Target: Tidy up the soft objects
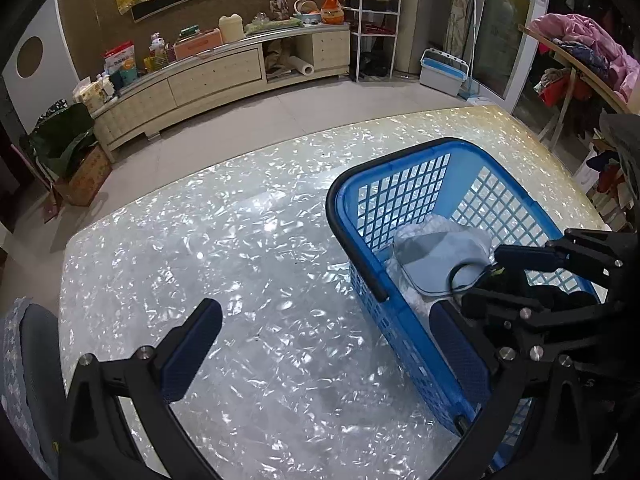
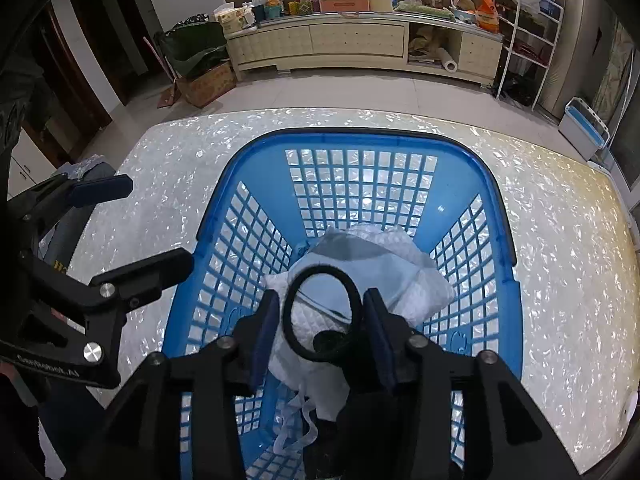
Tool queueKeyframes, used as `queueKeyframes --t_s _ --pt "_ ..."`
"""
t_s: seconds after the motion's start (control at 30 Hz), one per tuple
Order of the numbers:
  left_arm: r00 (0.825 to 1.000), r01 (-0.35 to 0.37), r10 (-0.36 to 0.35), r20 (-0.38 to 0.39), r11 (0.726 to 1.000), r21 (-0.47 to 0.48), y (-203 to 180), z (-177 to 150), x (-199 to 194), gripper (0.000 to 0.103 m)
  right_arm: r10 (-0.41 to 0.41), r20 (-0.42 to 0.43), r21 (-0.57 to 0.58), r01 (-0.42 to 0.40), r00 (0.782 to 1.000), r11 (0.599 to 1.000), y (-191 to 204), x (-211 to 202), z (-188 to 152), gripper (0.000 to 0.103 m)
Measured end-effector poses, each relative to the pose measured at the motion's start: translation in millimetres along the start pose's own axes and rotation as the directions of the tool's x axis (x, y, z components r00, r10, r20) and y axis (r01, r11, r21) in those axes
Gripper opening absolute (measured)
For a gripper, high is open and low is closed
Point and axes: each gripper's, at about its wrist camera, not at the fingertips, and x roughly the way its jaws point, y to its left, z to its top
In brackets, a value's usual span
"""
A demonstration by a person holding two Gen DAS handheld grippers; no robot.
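A blue plastic lattice basket (image 1: 404,168) (image 2: 360,140) stands on a pearly white table (image 1: 240,240). Inside lie a pale grey-white padded cloth (image 1: 436,252) (image 2: 384,264) and a black hair band (image 2: 320,316). My right gripper (image 2: 320,320) hangs over the basket with its jaws a little apart; the black hair band ring sits between them, touching the right pad (image 2: 380,336). In the left wrist view the right gripper (image 1: 496,276) is above the cloth. My left gripper (image 1: 324,344) is wide open and empty above the table, left of the basket; its right finger (image 1: 460,348) is by the basket's near wall.
Beyond the table is a tiled floor and a long low cream cabinet (image 1: 216,76) (image 2: 356,40) loaded with boxes and jars. A white wire rack (image 1: 376,20), a blue-white bin (image 1: 442,72) and a clothes pile (image 1: 588,48) stand right. A cardboard box (image 2: 208,84) sits left.
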Motion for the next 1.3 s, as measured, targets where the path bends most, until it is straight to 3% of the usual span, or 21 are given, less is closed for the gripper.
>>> queueKeyframes --t_s 0.07,0.5,0.7,0.87,1.3 --pt "1.000 -0.003 0.003 0.004 1.000 -0.001 0.1 -2.7 -4.0 0.103 0.006 0.000 0.000 -0.006 1.000 1.000 -2.7 -0.8 -1.4 0.061" --pt "0.999 -0.001 0.002 0.050 1.000 -0.024 -2.8 -18.3 -38.7 0.103 -0.031 0.067 -0.019 0.033 0.997 0.999 3.8 -36.5 -14.3 0.073" --pt "0.990 0.013 -0.004 0.140 0.998 -0.060 -4.6 -31.3 -77.0 0.103 -0.059 0.145 -0.006 0.060 0.988 0.998 13.4 -68.1 -25.7 0.089" --pt "0.975 -0.037 0.054 0.216 0.996 -0.082 -9.1 -47.4 -112.4 0.103 -0.071 0.206 0.008 0.070 0.976 0.997 19.8 -91.7 -40.0 0.103" --pt "0.936 -0.057 0.100 0.336 0.989 -0.135 -20.1 -105.9 -178.8 0.103 -0.091 0.347 0.000 0.097 0.934 0.995 58.2 -131.5 -76.6 0.103"
